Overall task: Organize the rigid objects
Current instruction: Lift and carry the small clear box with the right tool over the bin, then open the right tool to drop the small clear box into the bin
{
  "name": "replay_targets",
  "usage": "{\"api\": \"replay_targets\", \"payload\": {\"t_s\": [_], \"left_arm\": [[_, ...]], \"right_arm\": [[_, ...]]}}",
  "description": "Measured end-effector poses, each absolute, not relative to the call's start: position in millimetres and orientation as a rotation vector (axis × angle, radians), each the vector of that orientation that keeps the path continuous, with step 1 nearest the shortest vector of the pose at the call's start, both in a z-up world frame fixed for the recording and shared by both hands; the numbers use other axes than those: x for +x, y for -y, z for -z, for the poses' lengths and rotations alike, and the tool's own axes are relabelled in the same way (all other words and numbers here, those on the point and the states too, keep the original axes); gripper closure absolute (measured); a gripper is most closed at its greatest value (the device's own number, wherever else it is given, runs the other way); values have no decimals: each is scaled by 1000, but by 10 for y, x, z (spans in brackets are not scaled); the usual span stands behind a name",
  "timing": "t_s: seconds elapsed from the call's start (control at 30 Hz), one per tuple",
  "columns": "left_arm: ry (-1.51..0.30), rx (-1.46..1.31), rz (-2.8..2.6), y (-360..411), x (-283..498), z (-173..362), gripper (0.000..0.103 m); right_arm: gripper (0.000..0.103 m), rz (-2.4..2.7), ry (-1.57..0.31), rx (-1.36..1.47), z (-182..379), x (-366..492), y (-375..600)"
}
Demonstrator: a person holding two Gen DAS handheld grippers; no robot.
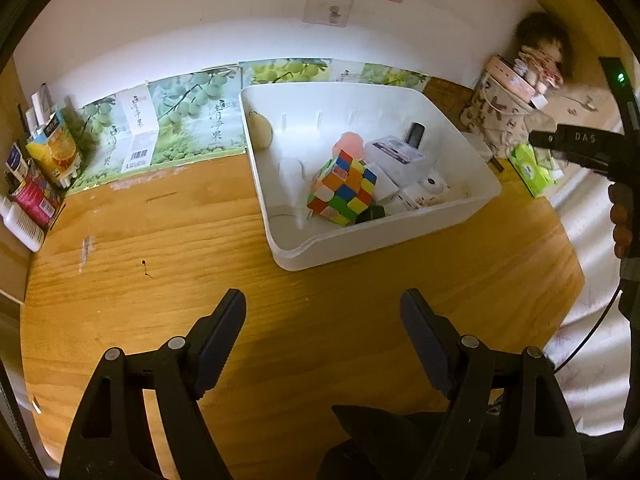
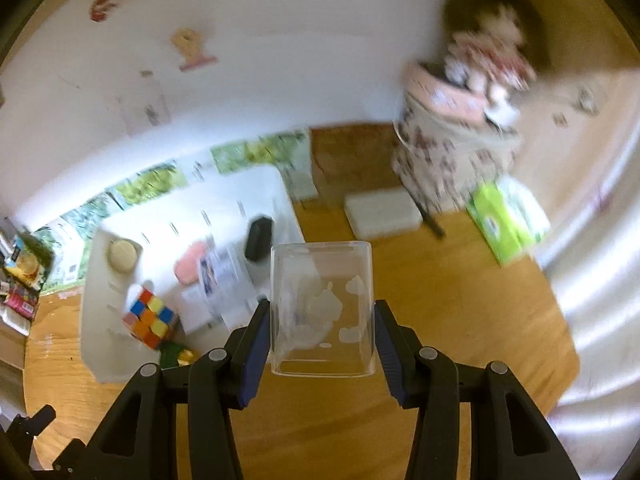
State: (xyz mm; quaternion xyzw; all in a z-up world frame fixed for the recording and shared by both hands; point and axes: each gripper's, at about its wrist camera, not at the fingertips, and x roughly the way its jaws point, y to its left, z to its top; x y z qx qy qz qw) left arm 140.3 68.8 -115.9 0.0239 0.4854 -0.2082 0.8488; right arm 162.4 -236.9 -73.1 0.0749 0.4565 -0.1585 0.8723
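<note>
The right gripper grips a clear plastic box: its jaws press the box's two side walls, and the box stands out ahead of the fingertips with its long axis running away from the jaws. Pale shapes show through the walls (contents or printing, it cannot be told which). The box hangs above bare wood, clear of everything else.

The relation that governs the coming move: the white bin lies ahead and to the left of the right jaws, its near right wall just beside the held box in the right wrist view. The likely next move is a carry leftward over that wall and a release inside. The bin already holds a colour cube, a pink piece, a dark block, a round beige piece and white cartons, so free floor remains mainly at its left side.

The left gripper is empty, its jaws standing apart over bare wood. The bin lies ahead and slightly right of them. The right gripper is the nearer one, since it already carries the load.

The worktop is varnished wood, flat and smooth. A white slab and a green tissue pack lie ahead and right of the right jaws. A printed grape panel and a white wall close the far edge; a patterned basket stands at the right corner
</note>
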Motion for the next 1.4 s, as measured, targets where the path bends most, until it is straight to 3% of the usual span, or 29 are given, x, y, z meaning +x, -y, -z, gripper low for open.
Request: {"api": "replay_targets", "payload": {"t_s": [0.43,0.83,1.07,1.4], "left_arm": [[-958,-127,298,-285,1368,1046,21],[-919,-173,140,110,1062,983,21],[-883,-155,94,326,859,879,21],[-829,-128,39,453,620,716,21]], "right_arm": [[53,-7,-848,17,622,2127,2137],[52,-268,-791,-71,672,2059,2183],[22,-346,-779,-43,655,1859,2346],[18,-358,-910,-1,1068,1294,2539]]}}
